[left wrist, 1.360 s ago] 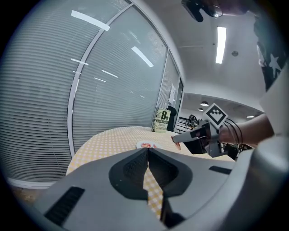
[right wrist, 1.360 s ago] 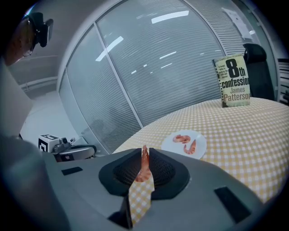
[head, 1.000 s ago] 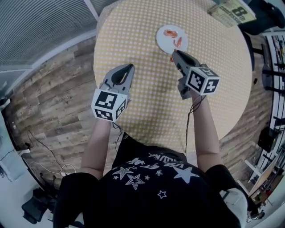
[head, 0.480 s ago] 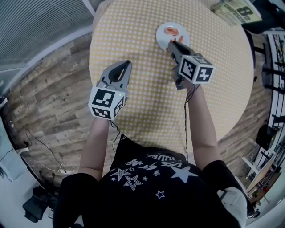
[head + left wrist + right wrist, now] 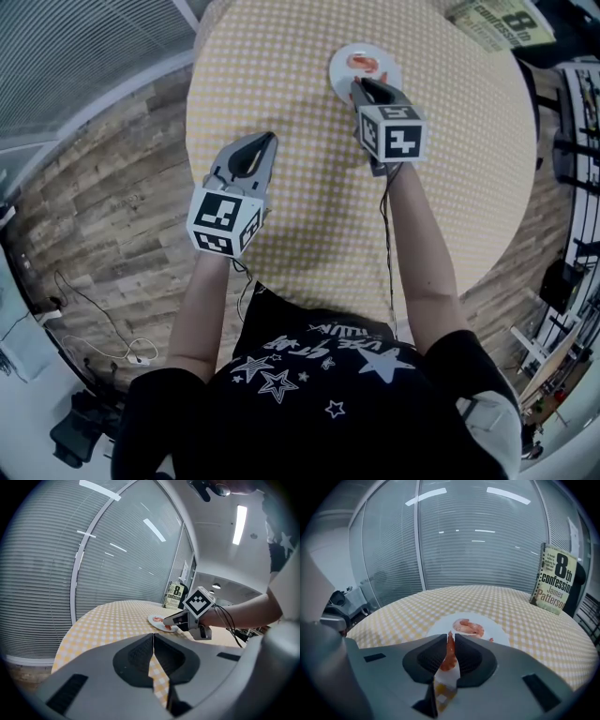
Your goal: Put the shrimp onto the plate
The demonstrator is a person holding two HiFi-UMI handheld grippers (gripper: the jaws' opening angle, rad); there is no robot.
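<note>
A small white plate [image 5: 338, 73] lies on the yellow checked round table [image 5: 309, 169], with one orange shrimp [image 5: 364, 64] on it. My right gripper [image 5: 356, 88] hangs over the plate's near rim, shut on a second shrimp [image 5: 449, 654] pinched upright between its jaws. In the right gripper view the plate [image 5: 497, 628] and the shrimp lying on it [image 5: 469, 627] sit just ahead of the jaws. My left gripper [image 5: 272, 139] hovers over the table's left part, shut with nothing in it. The left gripper view shows the plate [image 5: 154, 620] and the right gripper [image 5: 168, 621] further off.
A book [image 5: 502, 23] stands at the table's far right edge; the right gripper view shows the book [image 5: 556, 581] upright. Wooden floor [image 5: 103, 206] surrounds the table. A glass wall with blinds [image 5: 478, 536] lies beyond the table.
My right gripper has carried its shrimp forward and left from beside the plate to over the plate's near rim. The left gripper has barely moved.
</note>
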